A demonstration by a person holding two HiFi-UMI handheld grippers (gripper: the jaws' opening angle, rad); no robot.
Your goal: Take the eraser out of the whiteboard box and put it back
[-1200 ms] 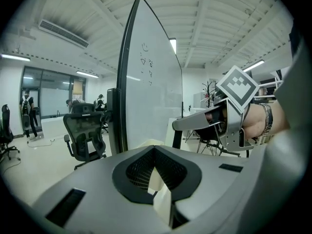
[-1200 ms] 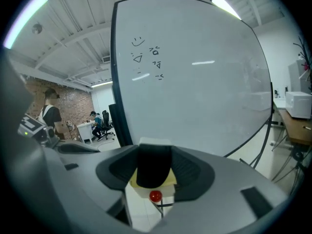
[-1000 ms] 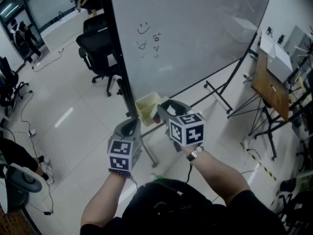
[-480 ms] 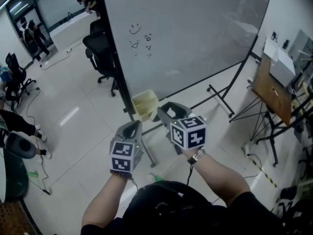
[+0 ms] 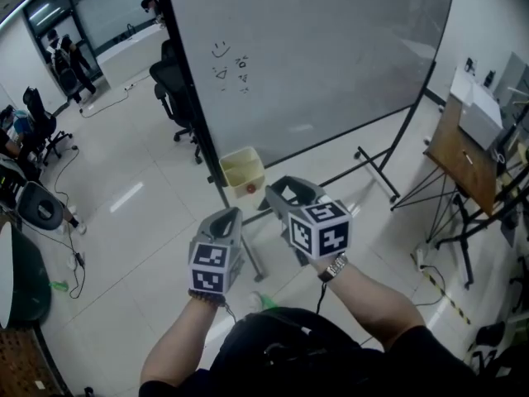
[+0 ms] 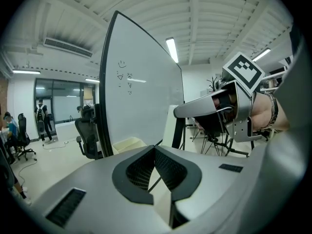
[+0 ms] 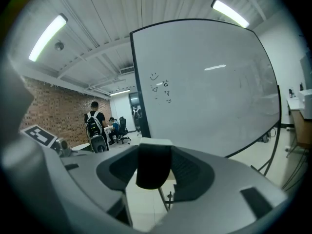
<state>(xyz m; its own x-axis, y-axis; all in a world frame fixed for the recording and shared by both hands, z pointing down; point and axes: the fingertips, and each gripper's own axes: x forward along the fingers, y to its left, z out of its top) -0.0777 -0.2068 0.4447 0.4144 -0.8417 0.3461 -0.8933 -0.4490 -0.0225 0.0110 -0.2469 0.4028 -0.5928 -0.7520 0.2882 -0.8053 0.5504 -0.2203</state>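
My right gripper (image 5: 283, 192) (image 7: 155, 152) is shut on the eraser (image 7: 153, 165), a black block with a white top that fills the gap between its pads. The cream whiteboard box (image 5: 242, 171) (image 6: 127, 143) hangs at the lower left corner of the whiteboard (image 5: 314, 56), just ahead and left of that gripper, apart from it. My left gripper (image 5: 228, 217) (image 6: 155, 150) is shut with nothing in it, held beside and slightly behind the right one. From the left gripper view the right gripper (image 6: 214, 106) shows side-on at the right.
The whiteboard stands on a black frame with splayed legs (image 5: 376, 168). A black office chair (image 5: 178, 85) sits behind its left edge. A wooden desk (image 5: 463, 160) and metal stands fill the right side. People and chairs are far off at the left (image 5: 58, 56).
Both grippers have drawn back a little from the box, which now sits higher and further left in the head view. The eraser stays in the right gripper; the left stays shut.
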